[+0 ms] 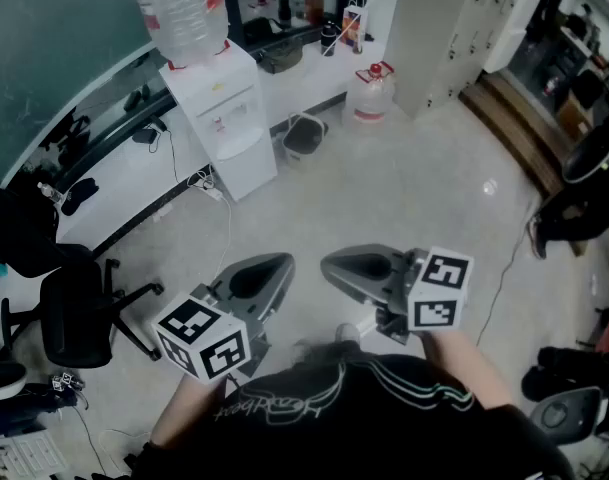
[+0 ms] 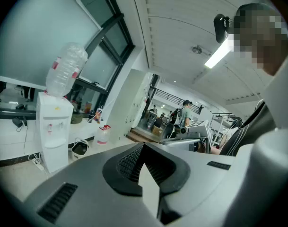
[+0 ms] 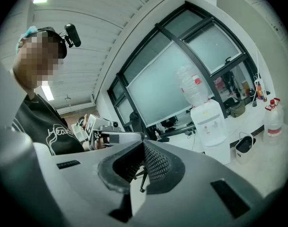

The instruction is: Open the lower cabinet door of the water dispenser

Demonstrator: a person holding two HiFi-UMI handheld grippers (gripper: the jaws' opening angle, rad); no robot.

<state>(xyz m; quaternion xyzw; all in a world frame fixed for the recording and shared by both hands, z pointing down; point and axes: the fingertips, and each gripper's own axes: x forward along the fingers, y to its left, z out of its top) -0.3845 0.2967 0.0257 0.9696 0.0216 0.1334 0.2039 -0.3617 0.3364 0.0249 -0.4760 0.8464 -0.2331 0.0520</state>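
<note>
The white water dispenser (image 1: 224, 118) stands against the wall counter with a clear bottle (image 1: 179, 8) on top. Its lower cabinet door (image 1: 249, 173) is closed. Both grippers hang far from it, over the open floor close to my body. The left gripper (image 1: 282, 260) is shut, its jaws meeting at the tip with nothing between them. Beside it, the right gripper (image 1: 329, 264) also looks shut and holds nothing. The left gripper view has the dispenser (image 2: 53, 131) far off at the left beyond the shut left gripper (image 2: 143, 145). The right gripper view shows the dispenser (image 3: 212, 126) at the right past the right gripper (image 3: 144, 143).
A black office chair (image 1: 69, 318) stands at the left. A small bin (image 1: 304, 136) and a water jug (image 1: 369, 96) sit on the floor right of the dispenser. A cable and power strip (image 1: 209, 190) lie at its left foot. Lockers (image 1: 454, 28) stand at the back right.
</note>
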